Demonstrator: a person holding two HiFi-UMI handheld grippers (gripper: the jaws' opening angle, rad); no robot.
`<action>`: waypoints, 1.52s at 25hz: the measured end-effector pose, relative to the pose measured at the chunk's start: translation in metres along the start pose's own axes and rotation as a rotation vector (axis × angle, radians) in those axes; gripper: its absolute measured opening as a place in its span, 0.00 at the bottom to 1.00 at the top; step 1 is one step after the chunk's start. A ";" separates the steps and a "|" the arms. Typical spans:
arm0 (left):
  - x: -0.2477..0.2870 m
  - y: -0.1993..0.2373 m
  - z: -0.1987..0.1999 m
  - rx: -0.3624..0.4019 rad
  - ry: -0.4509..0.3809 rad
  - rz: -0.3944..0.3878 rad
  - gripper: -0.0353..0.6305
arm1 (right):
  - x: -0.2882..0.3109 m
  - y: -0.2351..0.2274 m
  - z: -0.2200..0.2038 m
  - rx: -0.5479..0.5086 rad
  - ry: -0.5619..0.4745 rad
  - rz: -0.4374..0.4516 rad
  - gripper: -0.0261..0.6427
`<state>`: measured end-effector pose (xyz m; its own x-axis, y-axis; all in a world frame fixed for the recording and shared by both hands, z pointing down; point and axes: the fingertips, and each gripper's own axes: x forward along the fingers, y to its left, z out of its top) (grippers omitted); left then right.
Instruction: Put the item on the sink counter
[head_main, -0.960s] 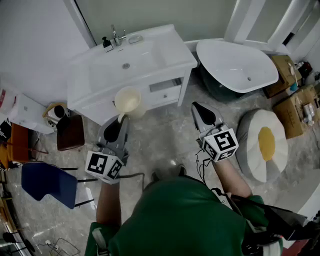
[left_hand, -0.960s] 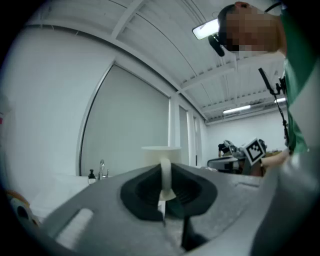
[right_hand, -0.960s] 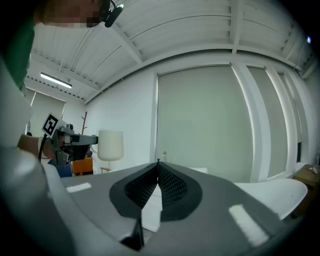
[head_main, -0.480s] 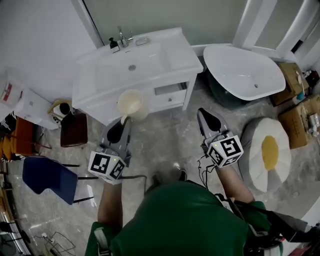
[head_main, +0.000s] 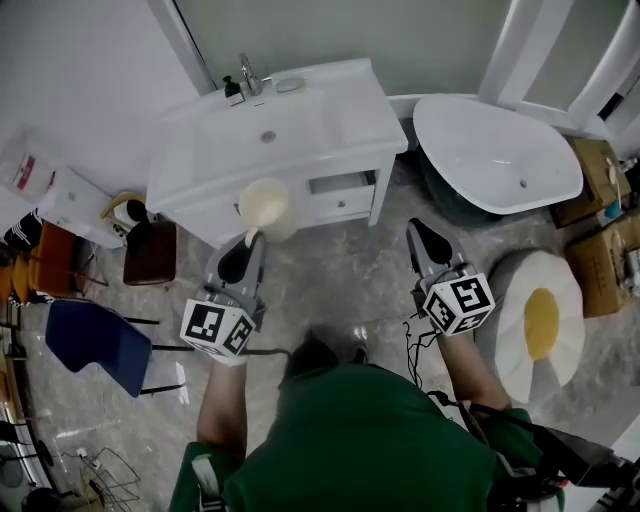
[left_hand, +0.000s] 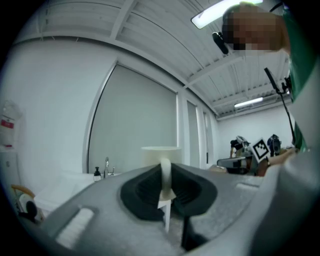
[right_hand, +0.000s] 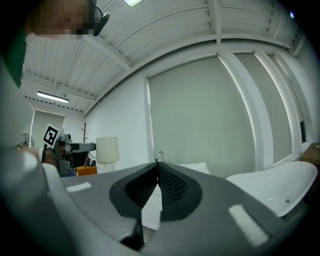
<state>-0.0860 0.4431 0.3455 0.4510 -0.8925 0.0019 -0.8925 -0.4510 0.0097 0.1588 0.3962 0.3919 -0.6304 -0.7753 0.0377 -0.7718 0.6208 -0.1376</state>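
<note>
Two claws show in the head view, one in each of the person's hands, both pointing away from the body toward a white sink bench (head_main: 360, 120). The left claw (head_main: 252, 237) is pinched narrow on the thin handle of a cream cup (head_main: 264, 203); the left gripper view shows the handle standing upright between the dark pads, with the cup's body rising just beyond the tips. The cup is upright with its mouth up, held in the air. From above it shows against the front edge of the sink bench, just left of the drawer front (head_main: 337, 184), and it does not rest on the bench top. The right claw (head_main: 418, 226) is pressed together with nothing in it: in the right gripper view the two ribbed pads meet along one line. It hangs over the marbled floor (head_main: 340, 280), well apart from the cup, in front of the bench's right corner. On the back edge of the bench stand a faucet (head_main: 250, 75) and, just left of it, a dark soap bottle (head_main: 233, 92). A white bathtub (head_main: 495, 150) lies to the right of the bench, with a round white cushion with a yellow centre (head_main: 535, 320) on the floor near it. A blue chair (head_main: 95, 345) and a brown stool (head_main: 150, 252) stand at the left
</note>
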 end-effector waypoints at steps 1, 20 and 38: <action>0.005 0.002 -0.001 0.000 0.002 0.001 0.10 | 0.002 -0.005 -0.002 0.005 0.004 -0.001 0.04; 0.184 0.139 -0.006 -0.032 -0.036 -0.105 0.10 | 0.169 -0.099 0.015 -0.050 0.073 -0.126 0.04; 0.305 0.249 -0.027 -0.077 -0.017 -0.151 0.10 | 0.298 -0.146 0.034 -0.128 0.026 -0.191 0.04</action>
<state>-0.1705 0.0583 0.3755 0.5788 -0.8152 -0.0226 -0.8113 -0.5784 0.0853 0.0866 0.0703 0.3897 -0.4730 -0.8777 0.0772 -0.8803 0.4744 0.0009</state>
